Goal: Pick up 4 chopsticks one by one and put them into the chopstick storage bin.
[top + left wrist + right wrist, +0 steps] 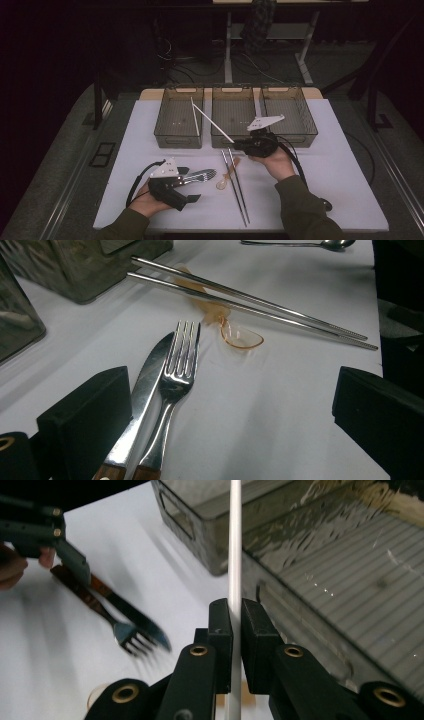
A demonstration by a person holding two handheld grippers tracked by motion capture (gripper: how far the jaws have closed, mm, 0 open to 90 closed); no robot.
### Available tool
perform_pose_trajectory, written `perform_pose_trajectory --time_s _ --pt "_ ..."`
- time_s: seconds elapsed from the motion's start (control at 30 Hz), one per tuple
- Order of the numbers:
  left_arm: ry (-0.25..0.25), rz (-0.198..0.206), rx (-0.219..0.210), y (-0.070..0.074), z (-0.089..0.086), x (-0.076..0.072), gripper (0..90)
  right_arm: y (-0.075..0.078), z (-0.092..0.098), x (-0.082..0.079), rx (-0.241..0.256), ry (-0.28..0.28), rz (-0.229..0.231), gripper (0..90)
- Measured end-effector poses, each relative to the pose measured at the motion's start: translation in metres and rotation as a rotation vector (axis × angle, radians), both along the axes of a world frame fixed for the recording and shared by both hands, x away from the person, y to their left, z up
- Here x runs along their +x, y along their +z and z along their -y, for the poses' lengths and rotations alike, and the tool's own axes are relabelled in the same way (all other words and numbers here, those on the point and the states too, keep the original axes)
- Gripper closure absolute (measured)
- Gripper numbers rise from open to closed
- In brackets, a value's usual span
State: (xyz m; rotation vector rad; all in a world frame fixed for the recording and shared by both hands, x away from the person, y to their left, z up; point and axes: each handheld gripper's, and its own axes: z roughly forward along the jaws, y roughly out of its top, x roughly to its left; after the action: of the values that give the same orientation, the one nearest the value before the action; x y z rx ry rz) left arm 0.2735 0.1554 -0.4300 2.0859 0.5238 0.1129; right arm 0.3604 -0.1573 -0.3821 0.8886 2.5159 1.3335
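A: Thin white plastic chopstick (234, 540) clamped between the two black jaws of the right gripper (236, 630), near the low end. In the high view, same white chopstick (212, 123) slanting up and to the left from the right gripper (239, 144), tip over the left smoky transparent bin (179, 136).

B: And a second white stick (195, 117) already inside that left bin, leaning on its wall?

A: Yes. Beside it the middle bin (233, 137) and the right bin (290, 135), same brownish plastic, in one row at the far side of the white table (325, 170).

B: Left gripper (192, 191)?

A: Jaws wide apart, low over the table near the front edge, holding nothing. Between the jaws, on the table: steel fork (176, 385) and steel knife (142, 400), both with wooden handles, side by side and touching.

B: Further out?

A: Small clear amber plastic spoon (235, 332), its handle under a pair of long steel chopsticks (250, 302). Far behind, a steel spoon (320, 244) at the table edge.
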Motion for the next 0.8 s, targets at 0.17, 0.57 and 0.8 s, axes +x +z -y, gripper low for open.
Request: perform_pose_trajectory --time_s 0.17,0.57,0.8 --pt "-0.001 0.001 -0.001 0.001 -0.001 0.0 1.3 0.009 -0.011 0.01 -0.006 -0.005 0.008 83.5" --pt "0.003 0.002 -0.007 0.001 -0.001 0.0 1.4 0.023 -0.038 0.031 0.007 -0.043 -0.01 83.5" --pt "0.001 0.002 -0.01 0.001 -0.002 0.001 1.4 0.026 -0.058 0.044 0.006 -0.061 -0.018 83.4"
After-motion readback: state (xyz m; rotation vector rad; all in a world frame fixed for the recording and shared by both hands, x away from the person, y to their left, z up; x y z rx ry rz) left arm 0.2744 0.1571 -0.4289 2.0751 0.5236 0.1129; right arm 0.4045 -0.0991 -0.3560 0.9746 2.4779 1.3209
